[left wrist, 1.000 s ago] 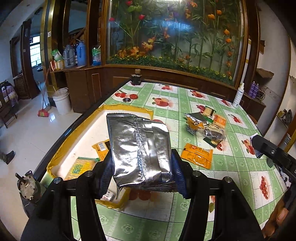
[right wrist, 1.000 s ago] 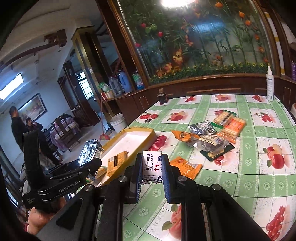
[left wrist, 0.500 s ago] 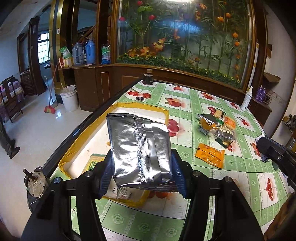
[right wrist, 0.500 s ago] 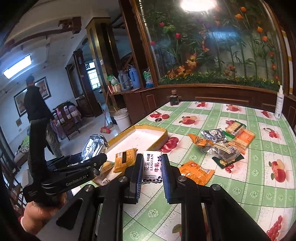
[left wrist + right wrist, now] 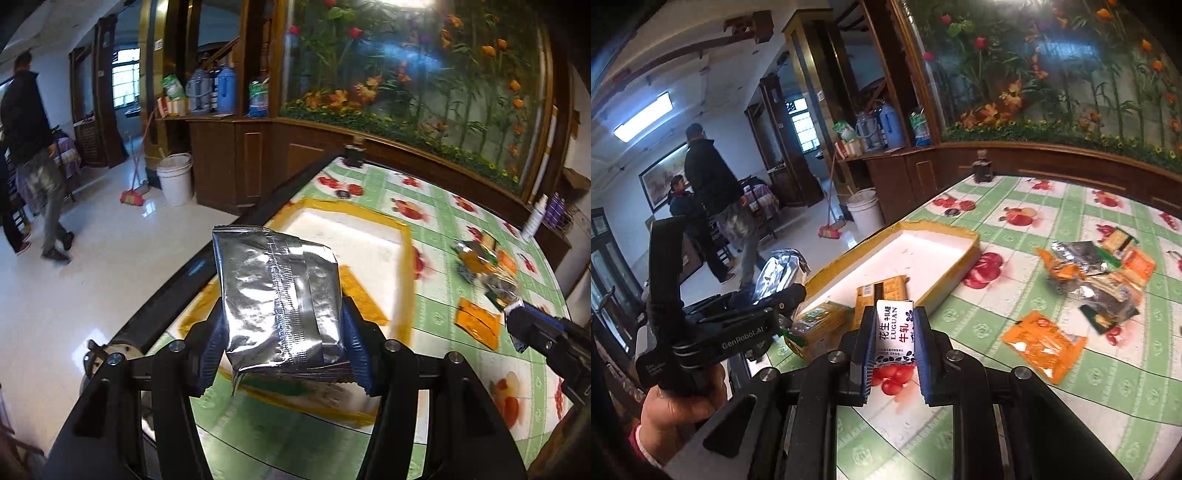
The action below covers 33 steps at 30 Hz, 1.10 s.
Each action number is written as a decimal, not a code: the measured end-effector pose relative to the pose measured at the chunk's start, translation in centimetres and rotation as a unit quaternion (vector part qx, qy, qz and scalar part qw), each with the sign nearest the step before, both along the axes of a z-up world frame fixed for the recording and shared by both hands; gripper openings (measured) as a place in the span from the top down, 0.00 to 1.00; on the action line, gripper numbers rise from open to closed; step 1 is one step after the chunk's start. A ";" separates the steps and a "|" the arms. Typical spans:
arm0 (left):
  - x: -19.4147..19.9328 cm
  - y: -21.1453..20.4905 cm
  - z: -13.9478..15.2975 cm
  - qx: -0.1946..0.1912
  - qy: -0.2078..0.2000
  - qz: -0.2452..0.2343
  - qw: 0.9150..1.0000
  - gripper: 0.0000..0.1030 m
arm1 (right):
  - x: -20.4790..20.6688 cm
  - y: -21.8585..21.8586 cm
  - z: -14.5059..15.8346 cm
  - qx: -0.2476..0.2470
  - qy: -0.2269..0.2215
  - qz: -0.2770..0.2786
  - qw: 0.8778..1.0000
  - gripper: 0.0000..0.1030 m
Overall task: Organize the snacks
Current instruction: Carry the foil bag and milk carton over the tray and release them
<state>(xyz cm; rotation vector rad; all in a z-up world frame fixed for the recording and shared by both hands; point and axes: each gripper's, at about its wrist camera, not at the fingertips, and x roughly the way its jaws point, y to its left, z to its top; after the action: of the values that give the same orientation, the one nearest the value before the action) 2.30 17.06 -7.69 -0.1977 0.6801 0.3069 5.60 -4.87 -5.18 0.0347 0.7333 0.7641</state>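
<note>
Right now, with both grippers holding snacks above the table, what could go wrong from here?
1. The silver pouch sits clamped only at its lower end in the left gripper; it might slip or tip out.
2. It hangs near the table edge, so dropped early it may miss the yellow tray.
3. The right gripper with the white candy packet could bump the left one.

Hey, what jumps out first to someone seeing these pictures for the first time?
The crinkled silver foil packet clamped in the left gripper, above the near end of the yellow-rimmed tray. Next, the right gripper holding a small white LUGUAN candy packet, and the loose snack pile to the right on the green tablecloth.
</note>
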 end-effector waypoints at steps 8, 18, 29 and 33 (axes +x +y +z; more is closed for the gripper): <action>2.4 1.9 -1.2 -0.001 0.019 0.011 1.000 0.45 | 4.0 6.9 -1.9 -0.015 0.013 0.042 0.999 0.81; 5.8 2.2 -3.4 -0.002 0.059 -0.002 0.998 0.44 | 8.5 11.7 -5.4 -0.040 0.038 0.055 0.997 0.81; 6.5 2.4 -4.6 -0.002 0.087 0.002 0.996 0.38 | 10.5 12.0 -6.6 -0.045 0.054 0.045 0.997 0.59; 5.7 2.5 -3.8 0.009 0.072 0.012 0.997 0.27 | 10.5 10.6 -6.0 -0.033 0.048 0.027 0.998 0.42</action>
<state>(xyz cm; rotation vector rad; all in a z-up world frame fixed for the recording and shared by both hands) 8.01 19.52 -11.50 -0.1681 0.8181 0.3525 16.12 5.77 -11.16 -0.0086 0.8537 0.7940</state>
